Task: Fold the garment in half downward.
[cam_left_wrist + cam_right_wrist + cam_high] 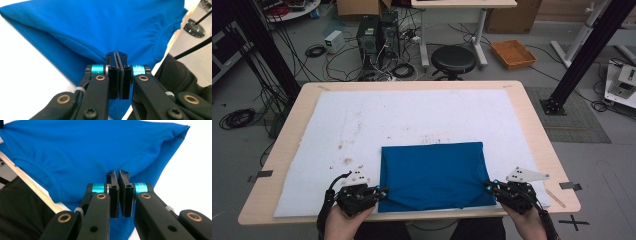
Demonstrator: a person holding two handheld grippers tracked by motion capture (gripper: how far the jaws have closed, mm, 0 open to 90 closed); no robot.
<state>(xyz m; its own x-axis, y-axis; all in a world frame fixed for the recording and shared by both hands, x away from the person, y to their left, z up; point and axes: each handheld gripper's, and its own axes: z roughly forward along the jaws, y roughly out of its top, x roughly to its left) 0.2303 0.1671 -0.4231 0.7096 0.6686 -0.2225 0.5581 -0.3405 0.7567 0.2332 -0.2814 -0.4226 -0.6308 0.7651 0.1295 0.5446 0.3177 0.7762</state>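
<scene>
While the folded blue T-shirt is lying at the near edge of the white mat, the left gripper and right gripper are clamping its near corners; the mat beyond is lying bare.

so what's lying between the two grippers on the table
The folded blue shirt spans the whole stretch between the left gripper and the right gripper, seen in the high view.
</scene>
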